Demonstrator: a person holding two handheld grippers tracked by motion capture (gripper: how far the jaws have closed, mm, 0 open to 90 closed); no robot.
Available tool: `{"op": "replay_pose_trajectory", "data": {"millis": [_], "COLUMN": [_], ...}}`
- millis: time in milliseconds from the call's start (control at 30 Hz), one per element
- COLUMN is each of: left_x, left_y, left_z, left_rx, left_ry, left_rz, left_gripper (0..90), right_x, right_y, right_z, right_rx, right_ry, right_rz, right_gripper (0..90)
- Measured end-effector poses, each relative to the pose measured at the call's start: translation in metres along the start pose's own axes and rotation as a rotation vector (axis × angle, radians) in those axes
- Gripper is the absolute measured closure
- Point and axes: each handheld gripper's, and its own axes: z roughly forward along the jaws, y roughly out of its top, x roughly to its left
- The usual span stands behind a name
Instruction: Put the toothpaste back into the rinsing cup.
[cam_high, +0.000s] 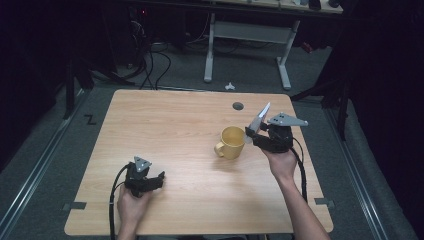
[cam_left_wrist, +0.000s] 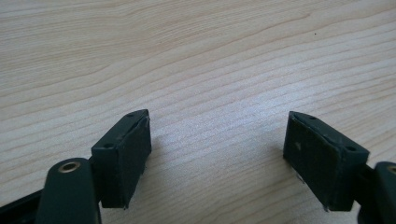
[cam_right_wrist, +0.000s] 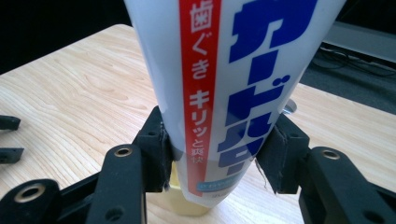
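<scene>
step: I'm carrying a toothpaste tube (cam_high: 259, 119) in the right gripper (cam_high: 253, 131), hovering it at the right rim of the yellow mug (cam_high: 231, 142). My read: I'm on the "drop tube into mug" step, w/ the tube not yet inside.

right gripper: jaws are pinching the tube (cam_right_wrist: 229, 93) across its width, pads pressing both flat edges just above the cap end. Grip is looking firm in the right gripper view.

left gripper: I'm resting it (cam_high: 152, 178) near-left on the table (cam_high: 170, 130), well apart from the mug. Jaws are standing spread w/ nothing between them, just bare wood (cam_left_wrist: 210, 70) under them.

tube location: right side of the table, mid-depth, in the air, low end just beside / over the mug's right rim. The yellow of the mug (cam_right_wrist: 187, 205) is showing right below the tube.

tube axis: long axis is running steeply up, tilted. Flat crimped end is pointing up and far-right; cap end is pointing down-left toward the mug opening.

mug: standing upright, handle (cam_high: 219, 148) pointing near-left, opening facing up. Can't tell if anything's inside.

next move (judgement): I'm needing to shift the tube a bit left so the cap end is centring over the opening, then lower, then spread the jaws. Tube should be leaning on the rim after release.

risk (judgement): knocking the rim and tipping the mug.
</scene>
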Motion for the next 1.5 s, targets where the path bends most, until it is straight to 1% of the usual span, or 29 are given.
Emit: {"op": "replay_pose_trajectory", "data": {"millis": [200,533,767,1133,1433,1500], "left_x": [0.000,0.000,0.000,0.000,0.000,0.000], "left_y": [0.000,0.000,0.000,0.000,0.000,0.000], "left_z": [0.000,0.000,0.000,0.000,0.000,0.000], "left_rx": [0.000,0.000,0.000,0.000,0.000,0.000], "left_ry": [0.000,0.000,0.000,0.000,0.000,0.000], "left_rz": [0.000,0.000,0.000,0.000,0.000,0.000], "left_gripper": [23.9,23.9,23.9,24.0,24.0,24.0], "right_x": [0.004,0.008,0.009,0.012,0.014,0.014], "right_y": [0.006,0.010,0.008,0.006,0.001,0.000], "right_z": [0.007,0.020,0.029,0.042,0.053,0.055], "right_rx": [0.001,0.010,0.025,0.048,0.068,0.070], "right_ry": [0.010,0.021,0.023,0.032,0.037,0.037], "right_rz": [-0.019,-0.026,-0.025,-0.037,-0.026,-0.031], "right_gripper": [50.7,50.7,50.7,50.6,50.5,50.5]}}
